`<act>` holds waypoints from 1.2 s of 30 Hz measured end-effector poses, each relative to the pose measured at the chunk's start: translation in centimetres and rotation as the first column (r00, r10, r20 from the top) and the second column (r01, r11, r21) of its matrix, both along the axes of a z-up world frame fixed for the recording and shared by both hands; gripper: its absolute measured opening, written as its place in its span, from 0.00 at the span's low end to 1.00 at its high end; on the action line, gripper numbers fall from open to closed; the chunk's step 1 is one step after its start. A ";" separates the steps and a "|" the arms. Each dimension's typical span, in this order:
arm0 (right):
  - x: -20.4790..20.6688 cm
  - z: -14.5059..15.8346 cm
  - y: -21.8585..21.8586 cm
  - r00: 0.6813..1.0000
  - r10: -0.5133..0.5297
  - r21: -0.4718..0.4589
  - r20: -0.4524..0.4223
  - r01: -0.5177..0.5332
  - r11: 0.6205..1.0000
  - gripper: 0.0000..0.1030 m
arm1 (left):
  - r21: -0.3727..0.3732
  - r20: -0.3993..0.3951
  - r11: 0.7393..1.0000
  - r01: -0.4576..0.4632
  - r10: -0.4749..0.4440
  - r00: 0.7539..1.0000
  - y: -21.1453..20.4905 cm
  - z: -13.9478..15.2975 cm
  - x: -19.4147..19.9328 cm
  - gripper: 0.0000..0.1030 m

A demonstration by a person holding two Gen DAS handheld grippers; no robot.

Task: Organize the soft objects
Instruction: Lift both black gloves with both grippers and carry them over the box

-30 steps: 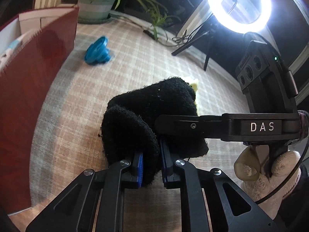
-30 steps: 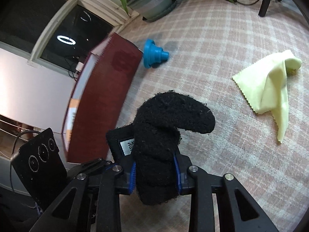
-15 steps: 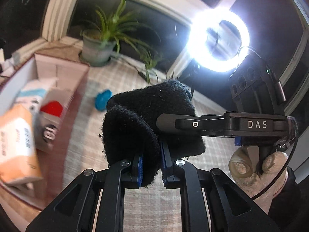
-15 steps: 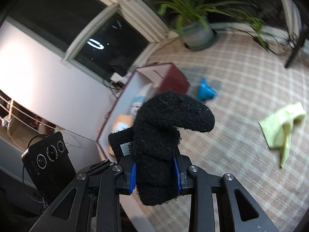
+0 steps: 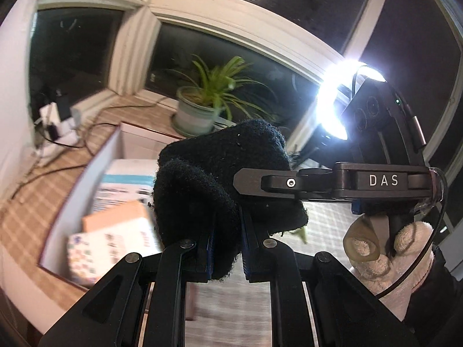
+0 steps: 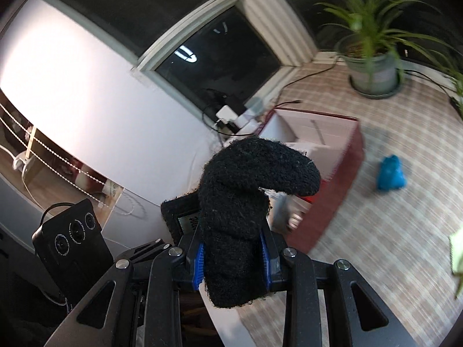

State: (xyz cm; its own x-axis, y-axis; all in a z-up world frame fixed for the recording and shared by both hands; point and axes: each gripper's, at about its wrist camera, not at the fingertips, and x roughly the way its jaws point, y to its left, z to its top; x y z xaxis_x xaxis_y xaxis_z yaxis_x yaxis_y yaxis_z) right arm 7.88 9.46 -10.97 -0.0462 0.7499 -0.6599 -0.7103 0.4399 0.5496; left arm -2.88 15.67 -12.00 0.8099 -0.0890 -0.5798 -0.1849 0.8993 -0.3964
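While both my grippers clamp the fuzzy black knitted sock, my left gripper has its jaws closed on one end and my right gripper pinches the other, held above the open dark-red cardboard box.

My pads are blue, gripping a black sock. Lower right, the cloth is beige plaid; the box is maroon outside, white inside.
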 end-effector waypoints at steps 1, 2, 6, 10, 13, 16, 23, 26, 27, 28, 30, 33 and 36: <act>-0.1 -0.1 0.9 1.000 0.008 -0.001 0.000 -0.008 1.000 0.26 | 0.004 -0.003 1.000 -0.008 0.008 1.000 0.6 0.0 -0.1 0.13; -0.2 -0.2 1.6 1.000 0.013 -0.002 0.001 -0.013 1.000 0.26 | 0.010 -0.006 1.000 -0.016 0.016 1.000 1.2 0.0 -0.3 0.13; -0.1 -0.9 4.2 1.000 0.027 -0.010 -0.001 -0.027 1.000 0.26 | 0.028 -0.023 0.999 -0.045 0.045 0.999 3.5 -0.4 -0.7 0.13; 0.3 -2.0 6.4 1.000 0.023 -0.034 0.004 -0.023 0.999 0.26 | 0.033 -0.045 0.998 -0.055 0.056 0.997 5.3 -1.2 -0.5 0.13; 0.9 -2.8 7.4 1.000 0.009 -0.060 0.012 -0.008 0.998 0.26 | 0.031 -0.061 0.998 -0.058 0.060 0.996 6.5 -1.9 -0.2 0.13; 1.6 -3.4 7.9 1.000 -0.007 -0.087 0.021 0.009 0.996 0.26 | 0.024 -0.075 0.998 -0.055 0.057 0.996 7.3 -2.5 0.4 0.13; 2.9 -3.7 8.3 0.989 -0.060 -0.189 0.135 0.085 0.978 0.31 | 0.054 -0.120 0.997 -0.056 0.063 0.991 8.4 -3.8 1.7 0.15; 3.8 -3.8 7.8 0.987 -0.092 -0.195 0.134 0.117 0.974 0.43 | 0.043 -0.135 0.997 -0.068 0.073 0.988 9.1 -4.5 1.8 0.17; 4.2 -3.8 7.6 0.984 -0.106 -0.203 0.144 0.134 0.970 0.49 | 0.049 -0.137 0.996 -0.077 0.083 0.987 9.2 -4.6 1.7 0.17; 4.4 -3.8 7.5 0.983 -0.110 -0.208 0.149 0.140 0.968 0.53 | 0.047 -0.140 0.996 -0.081 0.087 0.986 9.4 -4.8 1.7 0.17; 4.9 -4.0 7.4 0.978 -0.122 -0.234 0.170 0.161 0.959 0.54 | 0.039 -0.147 0.995 -0.092 0.097 0.984 9.7 -5.0 1.5 0.18; 5.3 -4.0 7.0 0.974 -0.134 -0.237 0.180 0.175 0.955 0.54 | 0.039 -0.146 0.994 -0.103 0.107 0.983 9.9 -4.9 1.2 0.19; 5.2 -4.0 6.9 0.971 -0.133 -0.244 0.197 0.180 0.953 0.54 | 0.048 -0.138 0.992 -0.118 0.123 0.983 9.8 -4.5 0.6 0.27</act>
